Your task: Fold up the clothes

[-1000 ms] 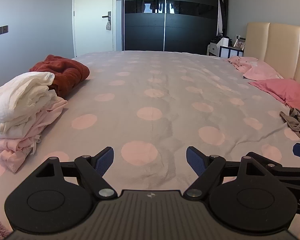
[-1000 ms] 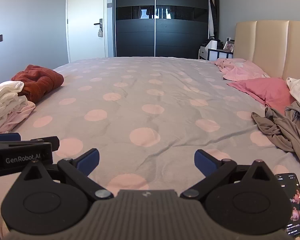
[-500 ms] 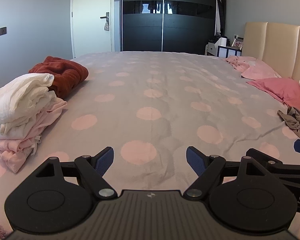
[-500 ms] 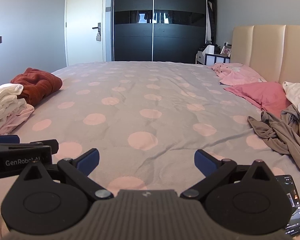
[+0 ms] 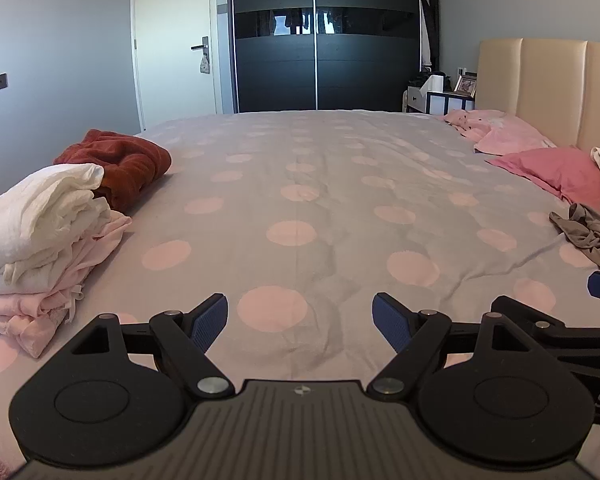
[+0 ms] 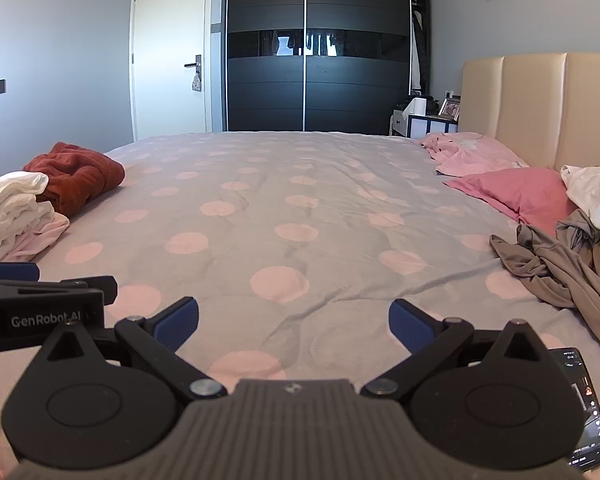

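Clothes: one folded stack (image 5: 40, 240) at bed's (image 5: 320, 200) left edge, one grey-brown garment (image 6: 556, 268) crumpled right. My two claws, left claw (image 5: 300, 322) and right claw (image 6: 294, 322), both spread, empty, hover over bed.

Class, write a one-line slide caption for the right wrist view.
Open right gripper poised over the spotted bed, folded pile at left, crumpled taupe garment at right.

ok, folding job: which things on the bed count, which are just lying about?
Job:
folded stack
rust garment
grey-brown garment
white garment
left gripper, right gripper, both open

Lying about:
phone
pink pillow
picture frame
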Demonstrator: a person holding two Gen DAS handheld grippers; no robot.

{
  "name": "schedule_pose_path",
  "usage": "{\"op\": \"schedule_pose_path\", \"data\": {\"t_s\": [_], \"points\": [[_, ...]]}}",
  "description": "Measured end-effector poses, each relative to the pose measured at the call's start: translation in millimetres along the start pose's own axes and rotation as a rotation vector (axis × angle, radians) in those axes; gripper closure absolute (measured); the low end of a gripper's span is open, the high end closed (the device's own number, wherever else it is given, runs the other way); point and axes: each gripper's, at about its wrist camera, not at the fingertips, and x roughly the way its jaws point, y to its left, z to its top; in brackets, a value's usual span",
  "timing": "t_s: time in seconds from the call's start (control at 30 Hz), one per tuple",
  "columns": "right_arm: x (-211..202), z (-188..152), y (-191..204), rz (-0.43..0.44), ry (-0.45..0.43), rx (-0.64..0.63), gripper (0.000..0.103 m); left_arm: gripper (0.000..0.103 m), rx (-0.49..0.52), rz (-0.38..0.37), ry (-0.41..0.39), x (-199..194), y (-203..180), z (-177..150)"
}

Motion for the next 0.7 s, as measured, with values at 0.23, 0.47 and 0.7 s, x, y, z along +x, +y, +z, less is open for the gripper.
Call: {"op": "schedule_pose_path", "data": {"t_s": [0.23,0.47,0.7], "points": [[2.1,-0.4,2.0,0.009,0.008,-0.008,0.001,0.024,-0.009,0.003,0.008,1.8,1.4,-0.8],[4.1,-0.6,1.3,0.005,0.004,-0.004,0.001,0.023,-0.021,-0.003,0.007,3.7,3.3,-1.5],[2.6,-1.1,2.6,0.004,0.001,-0.016,0.001,0.023,0.002,0.010,-0.009,2.2,2.4,-1.7]]}}
